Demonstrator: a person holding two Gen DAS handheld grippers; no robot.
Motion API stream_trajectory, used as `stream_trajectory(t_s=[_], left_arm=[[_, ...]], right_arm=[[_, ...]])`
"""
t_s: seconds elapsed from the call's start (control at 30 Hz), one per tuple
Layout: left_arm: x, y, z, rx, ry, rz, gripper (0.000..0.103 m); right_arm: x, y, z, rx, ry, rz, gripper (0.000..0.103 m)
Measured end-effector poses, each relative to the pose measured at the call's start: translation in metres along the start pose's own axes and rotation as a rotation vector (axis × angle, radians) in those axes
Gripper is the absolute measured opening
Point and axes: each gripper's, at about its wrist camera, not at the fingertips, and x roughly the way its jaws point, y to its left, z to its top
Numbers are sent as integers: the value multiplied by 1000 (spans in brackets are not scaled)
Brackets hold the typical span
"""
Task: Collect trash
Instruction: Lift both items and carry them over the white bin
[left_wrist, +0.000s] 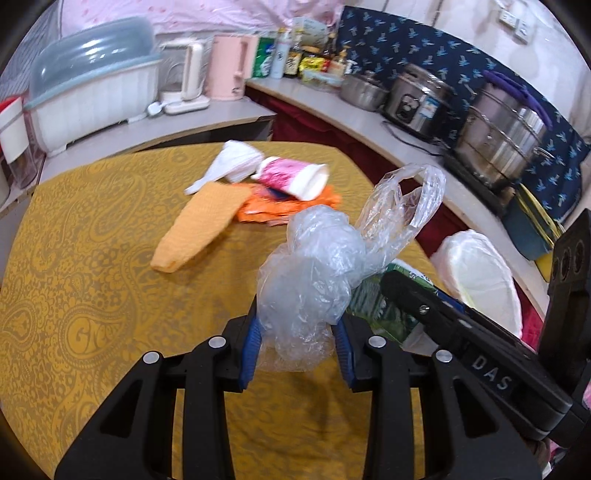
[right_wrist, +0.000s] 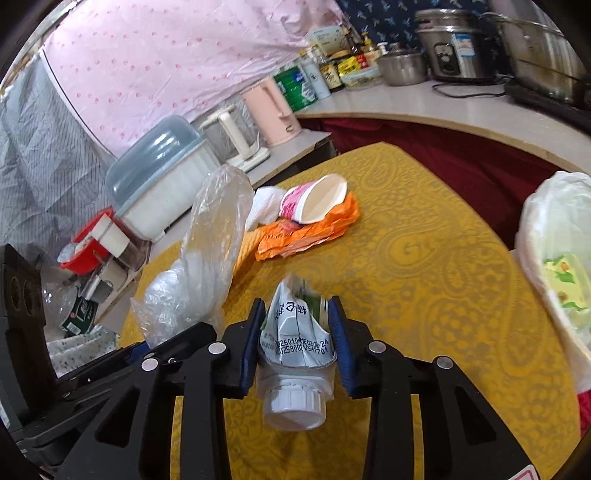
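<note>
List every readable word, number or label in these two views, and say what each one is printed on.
"DAS": raised letters on the right gripper's black body, seen in the left wrist view.
"2601..." and "0258000254..701": date and batch code, partly creased, on the crushed carton held by the right gripper.
Chinese characters above that code: too creased to read.
Counter bottle labels and cooker sticker: too small.

Clear plastic bag (left_wrist: 314, 280), crumpled, up off the yellow tablecloth (left_wrist: 110, 277); squashed carton (right_wrist: 295, 332) cap-down; pink paper cup (left_wrist: 295, 179) tipped over on an orange wrapper (left_wrist: 288, 206).
</note>
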Motion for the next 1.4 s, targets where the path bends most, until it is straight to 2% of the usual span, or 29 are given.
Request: stream_trajectory(t_s=[0.13, 0.3, 0.53, 0.7, 0.83, 0.97, 1.07, 1.3, 1.4], left_arm=[[-13, -27, -4, 35, -16, -19, 34], [-23, -57, -8, 74, -24, -47, 34], [-33, -88, -23, 130, -19, -75, 34], [-33, -94, -42, 156, 10, -70, 34], [-34, -94, -58, 164, 37, -70, 34], [-32, -94, -67, 167, 57, -66, 34], [-32, -93, -73, 169, 64, -62, 34], [-35, -90, -76, 169, 64, -52, 34], [-35, -90, -76, 171, 64, -52, 34]], right_arm=[[-37, -13, 3, 10, -64, -32, 34], [-70, -34, 2, 32, -98, -74, 33], [-102, -69, -35, 70, -61, -120, 33], [-119, -76, -74, 70, -14, -96, 34], [-121, -69, -102, 41, 53, -108, 34], [-111, -71, -115, 50, 122, -137, 36], [-101, -74, -118, 64, 160, -167, 38], [-86, -73, -116, 53, 185, -204, 38], [-84, -73, -115, 48, 191, -185, 22]])
